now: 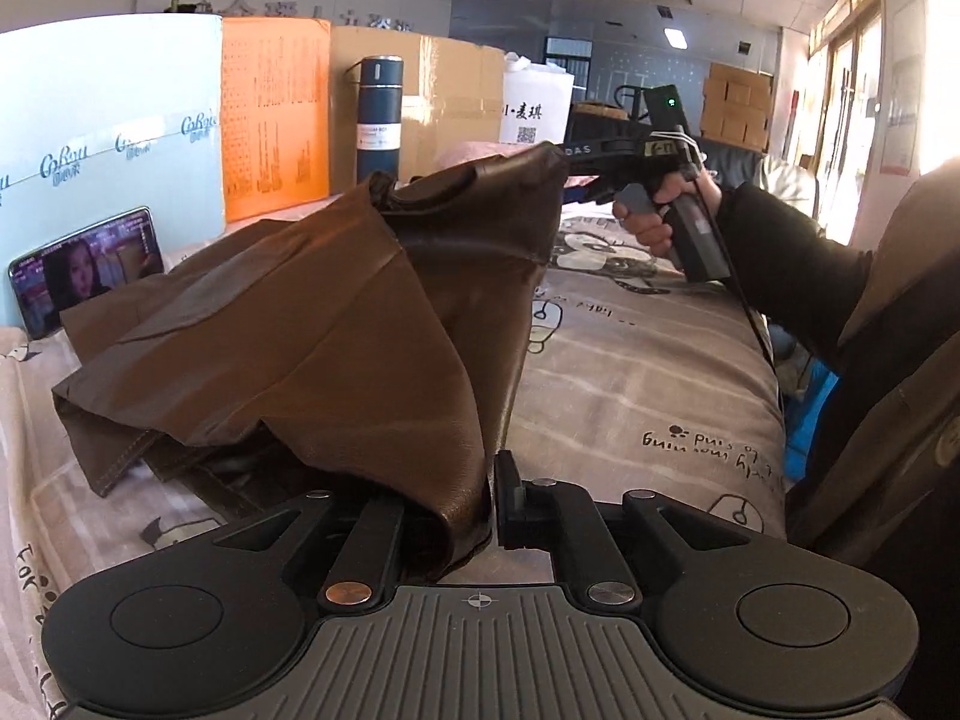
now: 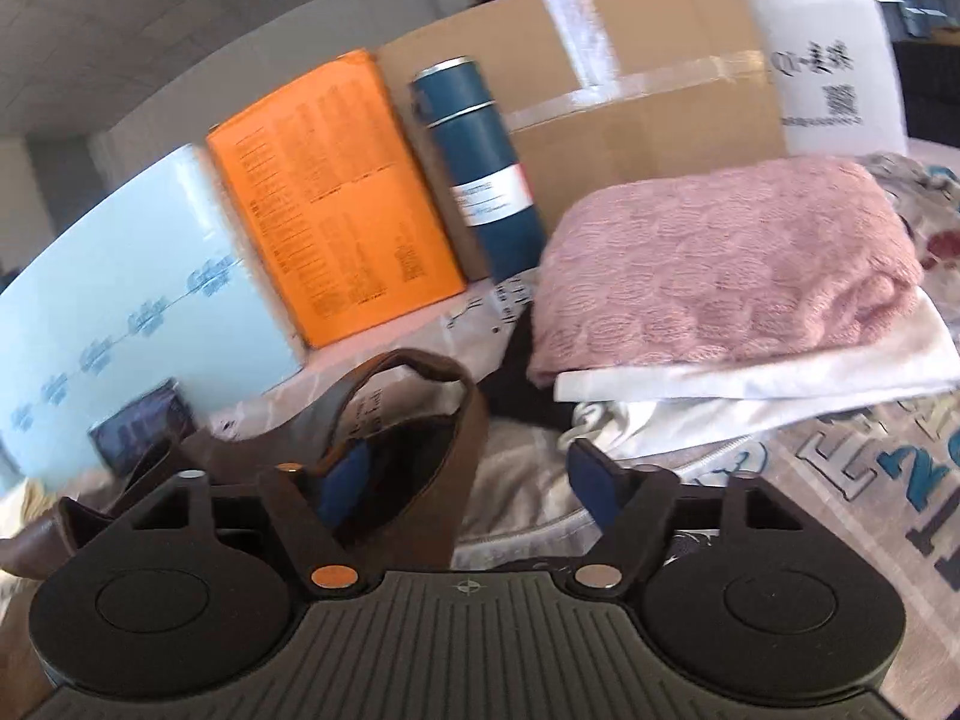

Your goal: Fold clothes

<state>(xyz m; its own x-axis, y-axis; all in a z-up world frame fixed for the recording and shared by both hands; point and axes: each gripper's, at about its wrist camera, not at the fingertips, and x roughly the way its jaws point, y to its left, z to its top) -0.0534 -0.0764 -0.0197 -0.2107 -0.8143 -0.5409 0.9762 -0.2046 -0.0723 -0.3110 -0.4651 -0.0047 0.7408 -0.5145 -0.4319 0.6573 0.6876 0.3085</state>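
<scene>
Nearest the left wrist camera, the left gripper [image 1: 489, 501] is seen closed on a fold of the brown leather garment [image 1: 312, 324], the material being pinched between its two fingers at the near edge of the bed [image 1: 630, 372]. From there the garment is drawn upward and away across the patterned bedsheet, part of it lifted clear and the rest heaped on the left side of the bed. Its far upper corner is reached by the right gripper [image 1: 570, 165], which is held by a hand [image 1: 666, 210] in a dark sleeve. In the right wrist view the right gripper [image 2: 474, 474] is shown with its jaws spread wide; a brown strap-like edge of the garment [image 2: 414, 420] is looped over the left finger [image 2: 345, 480], and nothing is clamped between the two. Beyond it, on the right side of the bed, a folded pink blanket [image 2: 720, 264] is stacked on folded white cloth [image 2: 750, 378]. Along the far edge a phone [image 1: 90, 270], a pale blue box [image 1: 108, 120], an orange box [image 1: 276, 114], a dark blue flask [image 1: 379, 114] and a cardboard box [image 1: 450, 102] are lined up.
</scene>
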